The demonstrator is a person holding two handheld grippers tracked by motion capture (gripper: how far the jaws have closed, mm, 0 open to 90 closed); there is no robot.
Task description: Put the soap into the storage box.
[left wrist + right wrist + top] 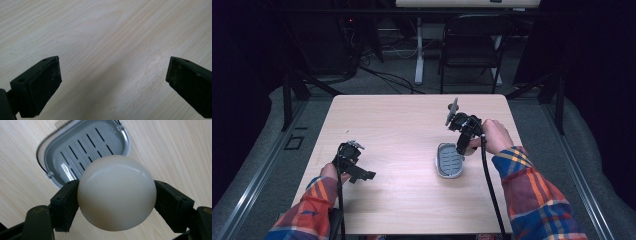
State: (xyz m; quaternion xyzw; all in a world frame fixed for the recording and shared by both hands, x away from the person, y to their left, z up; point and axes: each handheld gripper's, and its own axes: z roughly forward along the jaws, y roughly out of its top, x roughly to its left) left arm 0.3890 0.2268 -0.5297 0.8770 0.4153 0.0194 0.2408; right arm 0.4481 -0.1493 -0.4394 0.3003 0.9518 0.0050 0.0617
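right gripper jaws pinch white egg-shaped ball at widest part, above grey slotted soap dish | ball looks smooth, glossy, likely slippery, maybe fragile: grip at middle, gently | left gripper spread wide, nothing between, over bare table

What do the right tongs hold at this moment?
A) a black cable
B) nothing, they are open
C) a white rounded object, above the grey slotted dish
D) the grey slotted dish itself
C: in the right gripper view, the right tongs press on both sides of a white rounded object, with the grey slotted dish lying on the table beyond it.
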